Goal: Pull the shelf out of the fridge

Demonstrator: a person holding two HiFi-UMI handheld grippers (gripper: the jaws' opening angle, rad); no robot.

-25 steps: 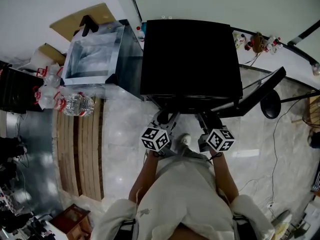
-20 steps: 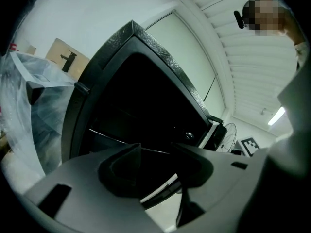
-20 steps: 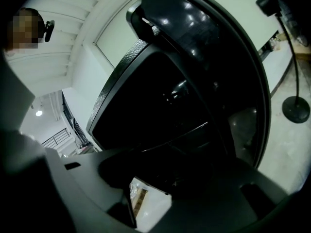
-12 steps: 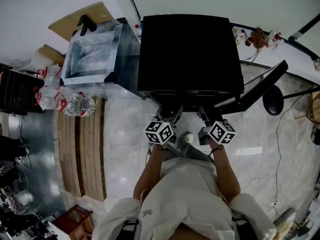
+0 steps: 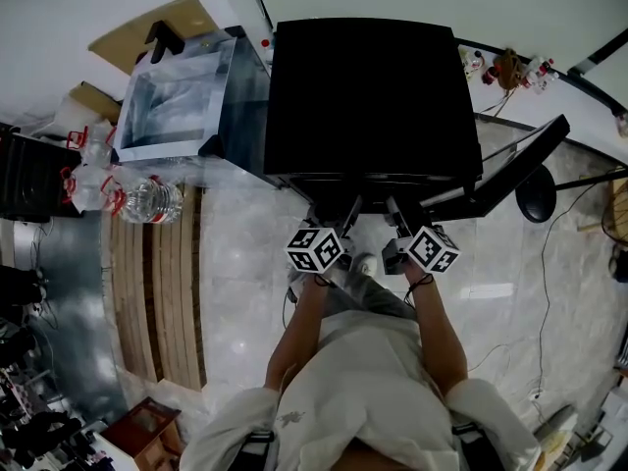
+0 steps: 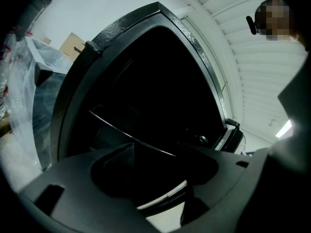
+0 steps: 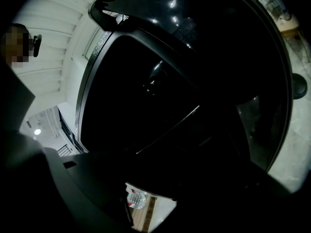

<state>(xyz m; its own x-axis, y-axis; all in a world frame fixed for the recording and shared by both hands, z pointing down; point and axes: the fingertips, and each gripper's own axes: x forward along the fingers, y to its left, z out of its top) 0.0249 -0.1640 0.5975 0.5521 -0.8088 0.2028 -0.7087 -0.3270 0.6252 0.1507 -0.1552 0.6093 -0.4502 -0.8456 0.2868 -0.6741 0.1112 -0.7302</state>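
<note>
A black fridge (image 5: 368, 96) is seen in the middle of the scene, its door (image 5: 515, 177) swung open to the right. The shelf (image 6: 131, 132) is seated inside the dark fridge and is shown only as a thin bright edge. The left tool (image 5: 331, 216) and the right tool (image 5: 395, 216) are held side by side at the near, open front. Both tools are released: their jaws have just been opening, are spread apart, and nothing is clamped between them. A clear box (image 5: 177, 101) is set left of the fridge, with a water bottle (image 5: 147, 202) laid nearer on the floor
</note>
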